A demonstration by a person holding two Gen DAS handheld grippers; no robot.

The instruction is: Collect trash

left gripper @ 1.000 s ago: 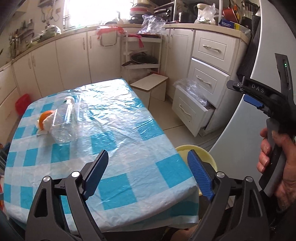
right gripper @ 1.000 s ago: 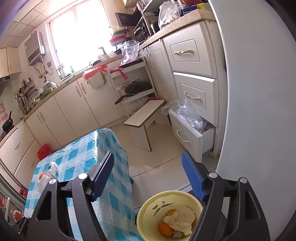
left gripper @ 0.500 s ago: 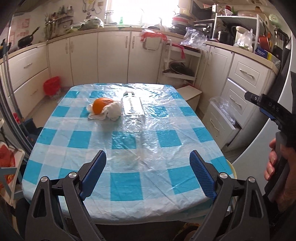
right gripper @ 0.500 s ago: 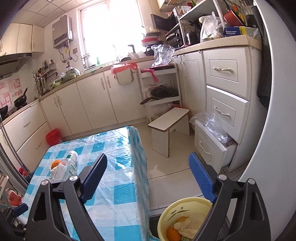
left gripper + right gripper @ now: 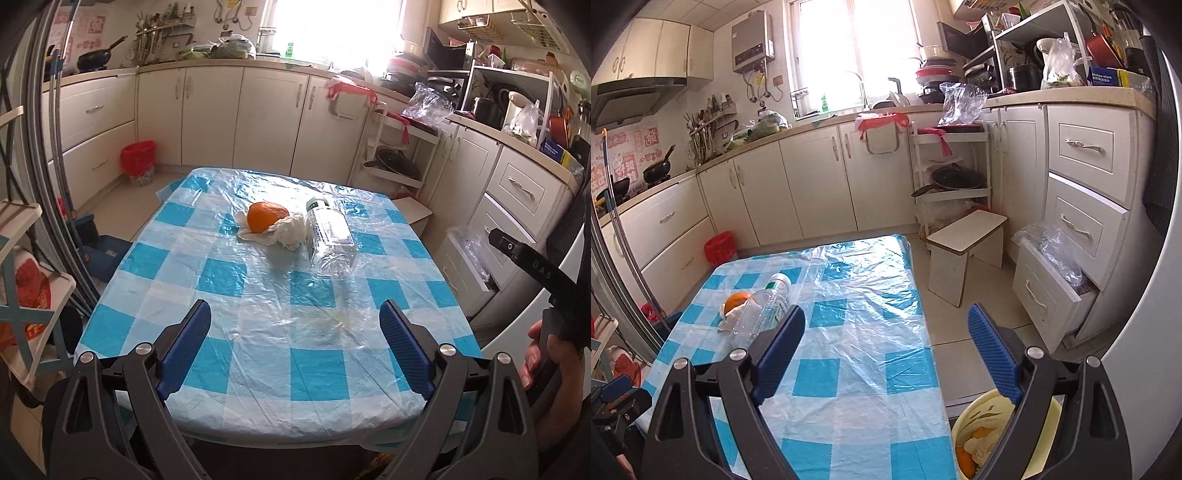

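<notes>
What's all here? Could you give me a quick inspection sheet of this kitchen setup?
Surface: table with blue-checked cloth under clear plastic.
Job's things: orange on a crumpled tissue; empty bottle lying beside them; yellow bin on the floor, already holding scraps.
Clutter: nothing seen elsewhere on the table.
Grippers: left tongs and right tongs both open, empty.
Cables: nothing seen.
Surroundings: cabinets, open drawer, stool, red basket.

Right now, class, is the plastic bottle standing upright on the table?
No, the bottle lies on its side on the table, beside the orange.
</notes>
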